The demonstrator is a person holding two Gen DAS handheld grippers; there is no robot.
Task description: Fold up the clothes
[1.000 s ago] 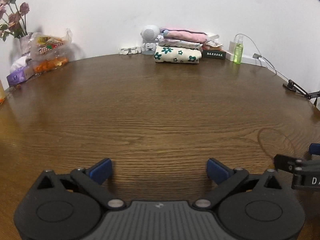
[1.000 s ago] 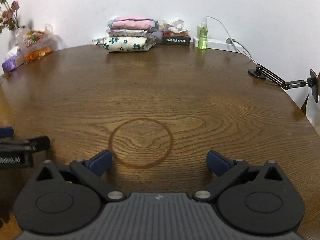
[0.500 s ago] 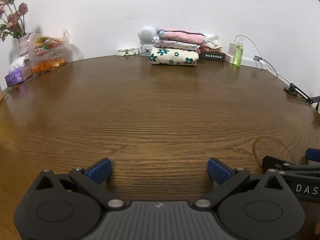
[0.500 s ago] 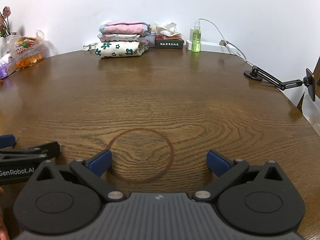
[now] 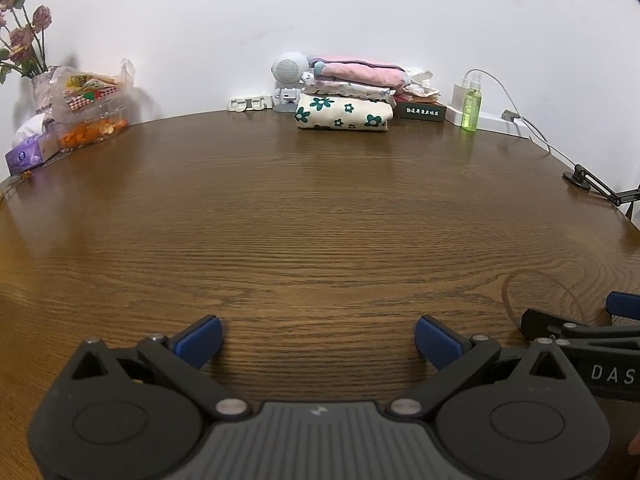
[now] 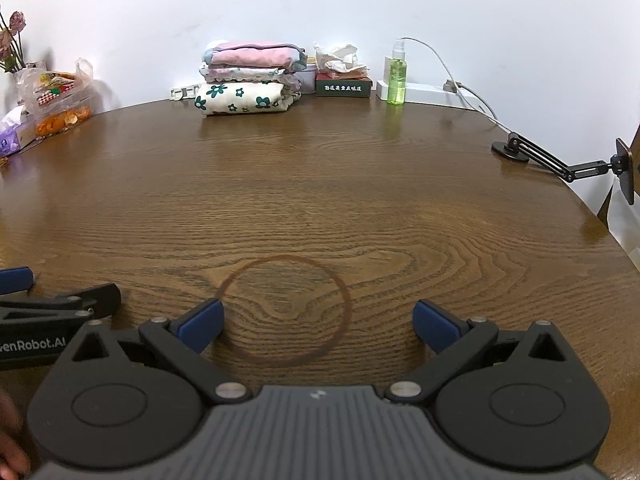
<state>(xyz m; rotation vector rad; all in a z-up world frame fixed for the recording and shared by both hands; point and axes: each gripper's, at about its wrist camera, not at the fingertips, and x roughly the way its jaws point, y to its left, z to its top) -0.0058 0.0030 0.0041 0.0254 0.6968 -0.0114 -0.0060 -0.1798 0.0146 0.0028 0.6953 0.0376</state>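
Clothes (image 5: 344, 96), a folded stack (flowered piece lowest, pink on top), sat at the wall edge of the table (image 5: 312, 216). A green bottle (image 5: 471, 109) stood right of the stack. Well short of the stack, left gripper (image 5: 318, 338) and right gripper (image 6: 318, 322) hovered spread wide, empty

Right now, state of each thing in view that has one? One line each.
left gripper: open, empty, above bare table
right gripper: open, empty, over the ring stain
stack of clothes: folded, piled at the far edge by the wall
green spray bottle: upright, cap on
tissue box: open, tissue sticking out
phone holder arm: base on the table, arm reaching past the right edge
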